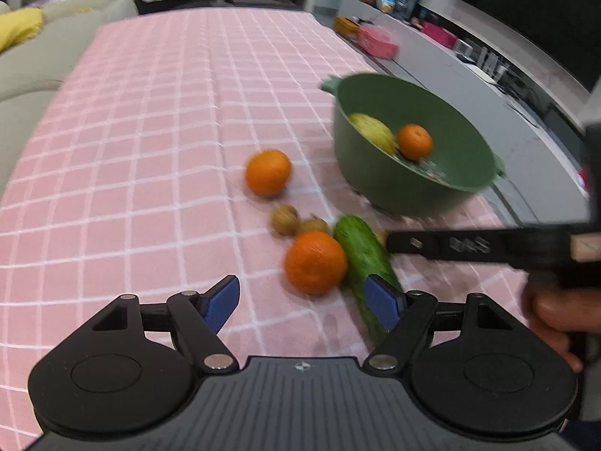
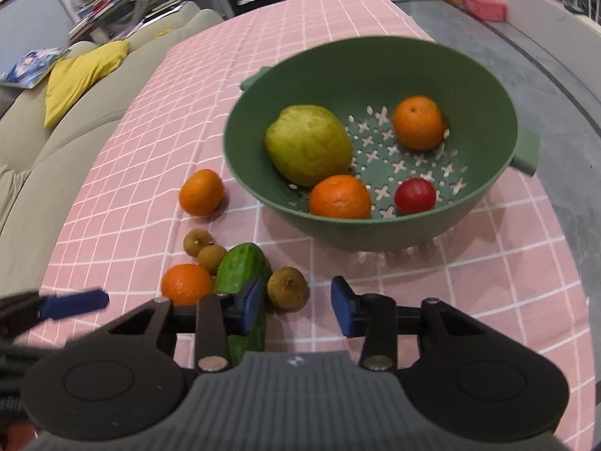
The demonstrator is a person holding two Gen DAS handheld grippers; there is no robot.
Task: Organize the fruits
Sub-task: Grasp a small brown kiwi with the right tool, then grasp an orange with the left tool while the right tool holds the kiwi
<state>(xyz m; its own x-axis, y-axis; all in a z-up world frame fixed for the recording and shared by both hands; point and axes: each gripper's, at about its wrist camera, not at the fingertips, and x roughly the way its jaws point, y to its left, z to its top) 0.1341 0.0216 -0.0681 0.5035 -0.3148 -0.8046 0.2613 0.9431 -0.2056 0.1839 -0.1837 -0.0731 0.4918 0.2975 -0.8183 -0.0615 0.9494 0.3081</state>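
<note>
cucumber [image 2: 244, 267]: near end hidden | colander [image 1: 409, 191]: motion-blurred

The surface [image 2: 150, 173] wore a pink cloth checked with thin white lines. On it stood a green colander bowl [image 2: 484, 86] and, beside its wall, a lone orange [image 2: 201, 191]. Nearer lay a cluster: a cucumber [image 2: 242, 267] touching a second orange [image 2: 186, 283], two small brown fruits [image 2: 198, 242] just behind them, and a third brown fruit [image 2: 288, 287] beside the cucumber.
</note>
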